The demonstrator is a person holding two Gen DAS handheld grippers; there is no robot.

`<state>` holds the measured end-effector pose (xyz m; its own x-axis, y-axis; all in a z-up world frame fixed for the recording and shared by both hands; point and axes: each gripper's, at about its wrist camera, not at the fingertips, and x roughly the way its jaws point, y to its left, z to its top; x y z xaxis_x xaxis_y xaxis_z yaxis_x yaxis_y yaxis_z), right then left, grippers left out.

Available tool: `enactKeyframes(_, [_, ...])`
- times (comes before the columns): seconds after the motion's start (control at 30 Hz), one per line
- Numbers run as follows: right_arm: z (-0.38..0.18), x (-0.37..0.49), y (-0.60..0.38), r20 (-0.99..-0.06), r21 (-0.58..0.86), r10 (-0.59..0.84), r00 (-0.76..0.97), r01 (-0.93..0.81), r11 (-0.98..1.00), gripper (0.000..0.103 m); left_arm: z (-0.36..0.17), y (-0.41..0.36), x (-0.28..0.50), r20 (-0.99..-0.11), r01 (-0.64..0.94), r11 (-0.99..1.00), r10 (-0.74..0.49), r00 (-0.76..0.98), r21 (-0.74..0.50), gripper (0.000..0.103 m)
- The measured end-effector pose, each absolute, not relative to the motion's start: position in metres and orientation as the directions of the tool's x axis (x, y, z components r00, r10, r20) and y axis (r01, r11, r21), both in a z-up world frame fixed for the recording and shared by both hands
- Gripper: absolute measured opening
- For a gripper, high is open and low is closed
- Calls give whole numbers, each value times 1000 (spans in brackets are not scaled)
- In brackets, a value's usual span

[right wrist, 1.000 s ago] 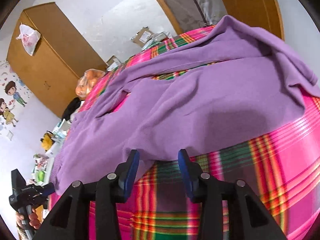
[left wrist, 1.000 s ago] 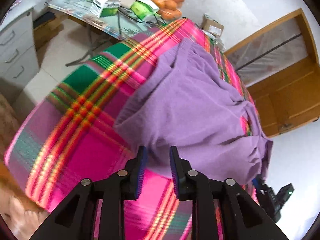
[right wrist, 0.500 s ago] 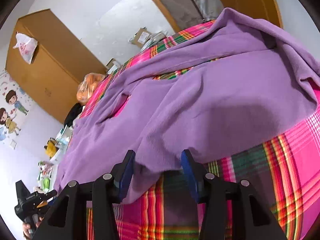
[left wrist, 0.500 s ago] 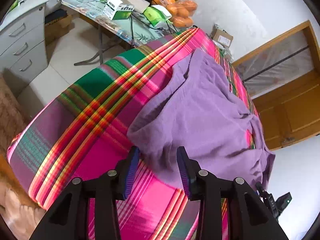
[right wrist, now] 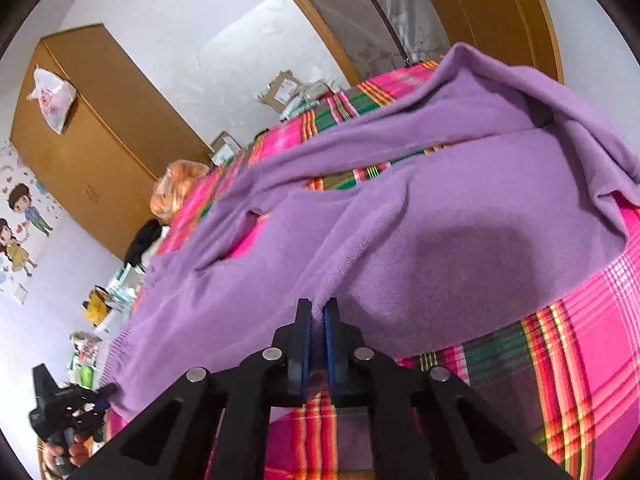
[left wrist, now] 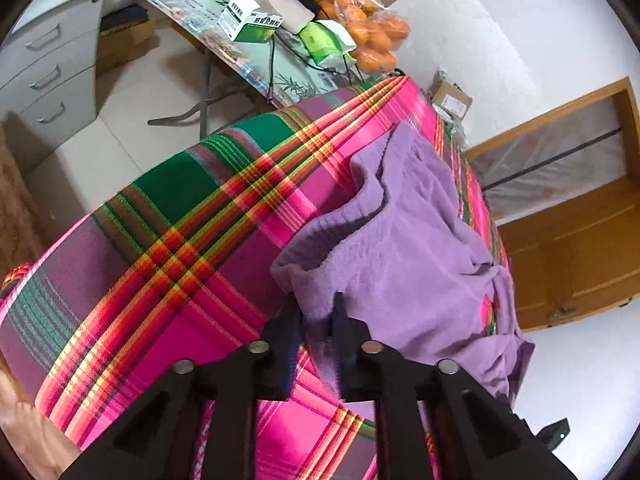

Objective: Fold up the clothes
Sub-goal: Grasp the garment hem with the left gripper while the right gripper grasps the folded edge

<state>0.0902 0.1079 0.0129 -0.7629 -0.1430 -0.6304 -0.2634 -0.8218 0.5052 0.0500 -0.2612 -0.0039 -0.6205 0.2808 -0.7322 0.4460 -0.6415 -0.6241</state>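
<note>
I have both hand-held grippers on the purple fleece garment (right wrist: 460,216), which lies spread and rumpled across the plaid blanket (left wrist: 168,248) on the bed. My left hand-held gripper (left wrist: 318,320) has its fingers drawn in on a bunched corner of the garment near its ribbed hem, pinching the cloth between them. My right hand-held gripper (right wrist: 317,316) has its fingers pressed nearly together on the near edge of the fleece, with a fold of fabric caught in the narrow gap.

As I judge it, the folding has barely begun. The garment is not flat: one long part runs off toward the far side, stripes of blanket show through gaps between its parts, and no neat fold is visible anywhere. What I seem to have done is secure two grips along the near edge; the smoothing, folding over and squaring up are all left.

On the cluttered worktop (left wrist: 256,68) beyond the bed, a clear plastic bag (left wrist: 368,36) holds oranges, and a green and white carton (left wrist: 252,20) stands there, its contents hidden. In the right view a white plastic bag (right wrist: 52,98) hangs on the wooden wardrobe (right wrist: 96,140); what is in it I cannot tell.
</note>
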Motion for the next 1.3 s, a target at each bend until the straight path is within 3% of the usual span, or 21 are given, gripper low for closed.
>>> enactKeyframes(0.47, [64,142,91,-529,489,-114,-841,-193,-851,1,9,-271,68,-659,392,-606,308,-686,-692,9])
enactKeyframes(0.63, [41,138,92,-592,518,-147,-792,-235,-822,3,4,-271,69,-661,398,-599,314,-681,-695,9])
enactKeyframes(0.67, [33,136,94,-609,522,-145,-780,-257,-813,4,3,-271,69,-663,398,-600,315,-680,-694,9])
enactKeyframes(0.73, [17,131,97,-626,545,-169,-761,-272,-793,25,2,-271,70,-665,399,-602,316,-676,-692,9])
enactKeyframes(0.8, [7,125,98,-621,574,-207,-756,-259,-776,39,1,-272,70,-668,401,-603,317,-673,-690,9])
enactKeyframes(1.03, [-1,96,83,-625,550,-236,-744,-205,-809,43,-4,-271,68,-683,414,-609,310,-662,-677,9])
enactKeyframes(1.1, [-5,86,88,-627,563,-225,-746,-234,-793,43,-4,-272,67,-683,413,-608,313,-660,-678,9])
enactKeyframes(1.13, [-6,84,93,-618,583,-225,-753,-247,-774,38,-3,-272,67,-683,413,-609,312,-660,-677,9])
enactKeyframes(1.17, [-7,82,97,-612,597,-223,-759,-260,-759,29,-3,-272,67,-684,412,-611,311,-660,-676,9])
enactKeyframes(1.2, [-7,80,100,-615,599,-213,-759,-273,-753,7,-2,-272,68,-683,411,-612,310,-661,-676,9])
enactKeyframes(1.3, [2,84,99,-618,560,-170,-768,-277,-781,4,0,-272,68,-680,408,-612,309,-665,-677,9])
